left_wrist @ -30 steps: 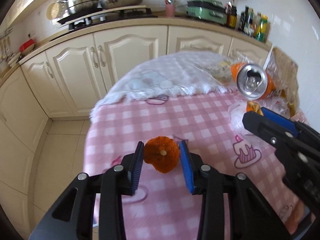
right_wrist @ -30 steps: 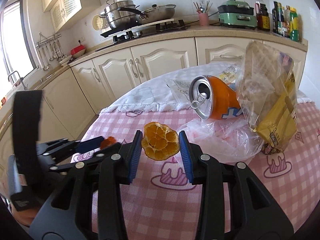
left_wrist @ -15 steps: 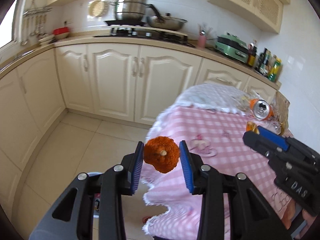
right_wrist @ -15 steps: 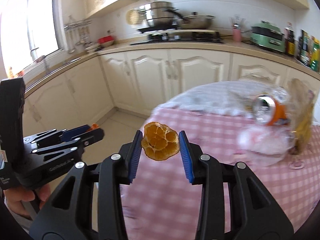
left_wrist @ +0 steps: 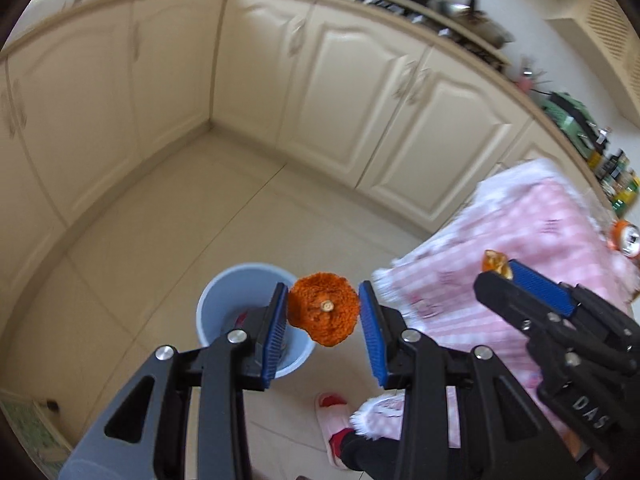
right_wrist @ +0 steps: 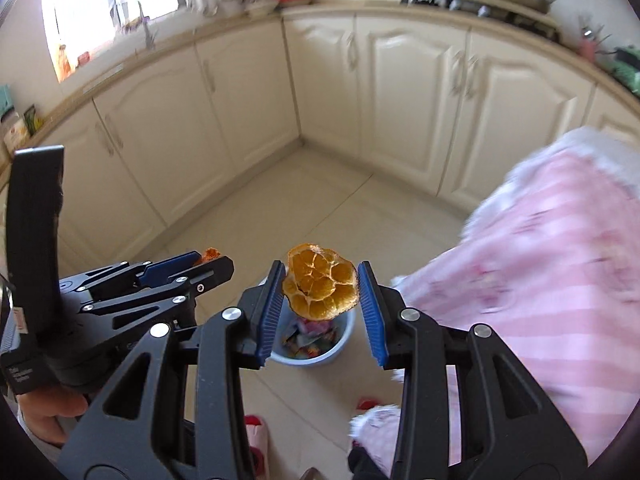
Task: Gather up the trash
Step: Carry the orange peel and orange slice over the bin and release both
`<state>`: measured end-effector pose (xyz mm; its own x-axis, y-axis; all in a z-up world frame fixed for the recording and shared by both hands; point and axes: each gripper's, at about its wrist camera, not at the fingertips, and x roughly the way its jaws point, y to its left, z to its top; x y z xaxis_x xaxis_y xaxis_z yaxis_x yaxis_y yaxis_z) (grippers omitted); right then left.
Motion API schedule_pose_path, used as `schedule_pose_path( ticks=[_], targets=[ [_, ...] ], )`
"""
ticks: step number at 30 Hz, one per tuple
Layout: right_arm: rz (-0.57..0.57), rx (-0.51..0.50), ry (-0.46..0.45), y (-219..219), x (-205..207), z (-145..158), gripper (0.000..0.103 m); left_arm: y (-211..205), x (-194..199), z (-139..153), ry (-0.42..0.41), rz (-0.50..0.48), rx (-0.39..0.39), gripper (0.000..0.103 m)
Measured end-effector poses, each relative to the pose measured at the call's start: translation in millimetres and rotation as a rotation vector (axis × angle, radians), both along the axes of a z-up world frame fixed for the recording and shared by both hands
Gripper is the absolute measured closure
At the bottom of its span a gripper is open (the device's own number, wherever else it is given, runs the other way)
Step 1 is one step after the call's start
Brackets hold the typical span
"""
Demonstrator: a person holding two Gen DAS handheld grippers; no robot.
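Note:
My left gripper (left_wrist: 323,312) is shut on an orange peel piece (left_wrist: 324,314), rough rind side facing the camera, held over the right part of a pale blue bin (left_wrist: 224,292) on the tiled floor. My right gripper (right_wrist: 320,294) is shut on a dried orange half (right_wrist: 320,286), cut side showing, above the same bin (right_wrist: 344,340), which holds several colourful wrappers. In the left wrist view the right gripper (left_wrist: 500,270) shows at the right. In the right wrist view the left gripper (right_wrist: 202,260) sits at the left, a hand beneath it.
A table with a pink checked cloth (left_wrist: 532,248) stands to the right, an orange drink can (left_wrist: 624,238) lying on it. Cream kitchen cabinets (left_wrist: 360,108) line the walls. The person's pink and red slippers (left_wrist: 334,424) stand on the floor below the grippers.
Both grippers swung left and down off the table with their orange pieces still held. The blue bin on the floor has come into view beneath them.

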<state>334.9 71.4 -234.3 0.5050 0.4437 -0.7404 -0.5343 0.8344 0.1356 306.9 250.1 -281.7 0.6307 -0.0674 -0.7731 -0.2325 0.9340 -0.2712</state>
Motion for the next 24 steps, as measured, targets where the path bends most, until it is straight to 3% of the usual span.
schedule_pose_path(
  ticks=[7, 11, 12, 14, 24],
  targets=[
    [0.009, -0.007, 0.114, 38, 33, -68, 0.066, 39, 34, -76, 0.103, 0.042, -0.064, 0.068],
    [-0.008, -0.016, 0.163, 47, 49, -100, 0.066, 49, 50, -104, 0.102, 0.047, -0.126, 0.067],
    [-0.015, -0.015, 0.176, 49, 54, -108, 0.066, 51, 53, -109, 0.096, 0.045, -0.146, 0.066],
    [-0.028, -0.017, 0.193, 47, 56, -120, 0.066, 57, 61, -123, 0.11, 0.076, -0.174, 0.052],
    [-0.049, -0.009, 0.26, 58, 73, -150, 0.065, 59, 63, -141, 0.197, 0.094, -0.112, 0.048]
  ],
)
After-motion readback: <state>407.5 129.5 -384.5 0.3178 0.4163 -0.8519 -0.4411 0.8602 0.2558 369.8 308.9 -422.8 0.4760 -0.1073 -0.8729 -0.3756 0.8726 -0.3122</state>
